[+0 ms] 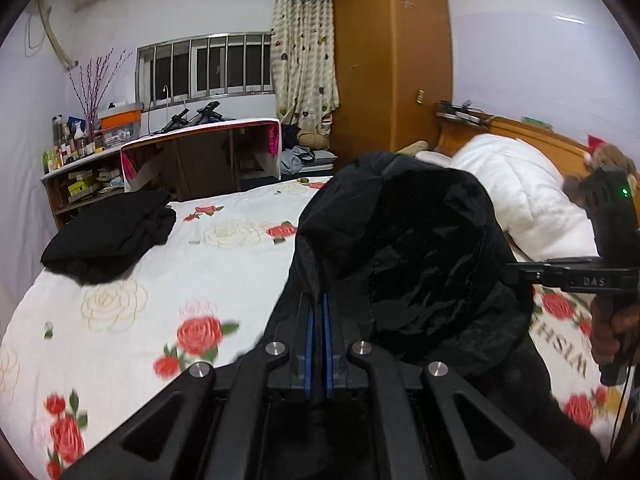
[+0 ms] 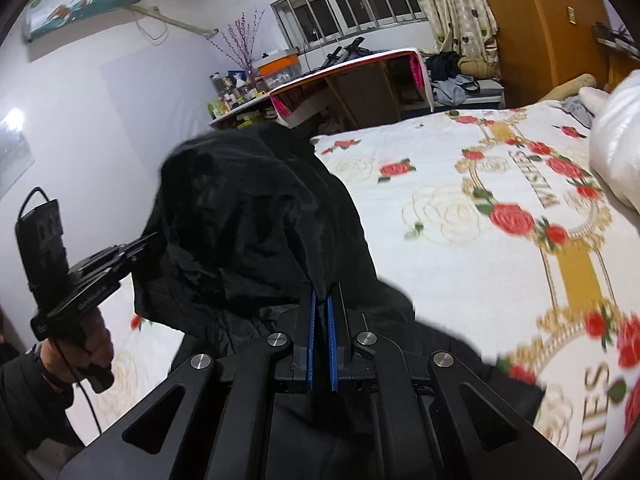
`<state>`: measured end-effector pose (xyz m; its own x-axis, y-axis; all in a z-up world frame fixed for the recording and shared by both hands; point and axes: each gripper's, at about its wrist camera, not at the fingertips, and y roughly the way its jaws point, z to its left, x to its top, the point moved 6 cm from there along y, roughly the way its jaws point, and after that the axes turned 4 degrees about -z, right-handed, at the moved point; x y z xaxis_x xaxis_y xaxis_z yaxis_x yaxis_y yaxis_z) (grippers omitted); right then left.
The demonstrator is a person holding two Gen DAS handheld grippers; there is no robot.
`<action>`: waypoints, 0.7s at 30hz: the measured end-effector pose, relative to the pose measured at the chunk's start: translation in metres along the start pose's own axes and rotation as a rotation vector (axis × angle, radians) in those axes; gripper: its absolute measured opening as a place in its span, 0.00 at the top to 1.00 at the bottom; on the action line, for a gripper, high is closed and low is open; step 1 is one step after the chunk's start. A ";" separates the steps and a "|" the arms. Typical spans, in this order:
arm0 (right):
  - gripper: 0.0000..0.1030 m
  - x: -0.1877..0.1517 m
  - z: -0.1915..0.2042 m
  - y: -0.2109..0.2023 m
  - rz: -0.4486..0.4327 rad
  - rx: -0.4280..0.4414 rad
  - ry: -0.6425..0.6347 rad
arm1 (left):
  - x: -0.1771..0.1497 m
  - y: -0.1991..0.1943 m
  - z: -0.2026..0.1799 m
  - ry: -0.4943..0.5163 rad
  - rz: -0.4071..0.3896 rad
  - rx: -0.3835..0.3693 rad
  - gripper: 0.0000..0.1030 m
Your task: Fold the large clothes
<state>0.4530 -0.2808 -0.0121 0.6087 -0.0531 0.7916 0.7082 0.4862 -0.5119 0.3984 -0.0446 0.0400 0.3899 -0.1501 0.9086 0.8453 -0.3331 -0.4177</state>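
A large black garment (image 1: 416, 252) with a shiny lining hangs lifted above the bed, bulging between my two grippers. My left gripper (image 1: 319, 300) is shut on one edge of it, the blue pads pressed together on the cloth. My right gripper (image 2: 321, 300) is shut on another edge of the same black garment (image 2: 248, 220). In the left wrist view the right gripper (image 1: 516, 274) shows at the right edge with a hand under it. In the right wrist view the left gripper (image 2: 152, 240) reaches into the cloth from the left.
The bed (image 1: 224, 264) has a white cover with red roses. A folded black pile (image 1: 112, 232) lies at its far left. A white duvet (image 1: 516, 188) and a plush toy (image 1: 608, 160) sit by the headboard. A desk (image 1: 208, 136), shelves and a wardrobe (image 1: 392, 60) stand behind.
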 end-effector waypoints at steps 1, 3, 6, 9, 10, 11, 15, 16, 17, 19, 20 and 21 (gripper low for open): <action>0.95 -0.014 0.003 -0.005 0.005 -0.001 -0.004 | -0.012 -0.010 -0.005 0.005 0.006 0.001 0.96; 0.95 -0.043 0.005 -0.012 0.029 -0.002 0.008 | -0.035 -0.023 -0.012 0.004 0.028 0.003 0.96; 0.95 -0.078 0.006 -0.017 0.066 -0.018 0.008 | -0.070 -0.033 -0.019 -0.014 0.099 -0.008 0.95; 0.95 -0.104 0.005 -0.018 0.116 -0.033 0.003 | -0.093 -0.035 -0.023 -0.017 0.165 -0.004 0.95; 0.94 -0.106 0.006 -0.017 0.123 -0.031 0.005 | -0.096 -0.036 -0.022 -0.027 0.178 -0.003 0.95; 0.92 -0.107 0.006 -0.018 0.127 -0.031 0.006 | -0.097 -0.039 -0.021 -0.040 0.186 -0.005 0.94; 0.84 -0.103 0.005 -0.024 0.134 -0.029 0.009 | -0.088 -0.060 -0.014 -0.118 0.176 -0.027 0.90; 0.81 -0.103 0.004 -0.028 0.132 -0.026 0.015 | -0.085 -0.066 -0.012 -0.138 0.165 -0.035 0.82; 0.73 -0.103 0.005 -0.033 0.129 -0.029 0.017 | -0.079 -0.073 -0.009 -0.161 0.150 -0.043 0.75; 0.42 -0.103 0.010 -0.044 0.115 -0.025 0.008 | -0.073 -0.082 -0.007 -0.183 0.121 -0.062 0.34; 0.28 -0.101 0.013 -0.048 0.106 -0.017 -0.003 | -0.063 -0.084 -0.007 -0.179 0.098 -0.082 0.29; 0.27 -0.097 0.018 -0.052 0.093 -0.009 -0.036 | -0.059 -0.084 -0.009 -0.160 0.085 -0.101 0.26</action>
<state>0.3507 -0.2855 -0.0558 0.6591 0.0232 0.7517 0.6523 0.4799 -0.5867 0.3015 -0.0162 0.0215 0.5179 -0.0341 0.8548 0.7694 -0.4183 -0.4828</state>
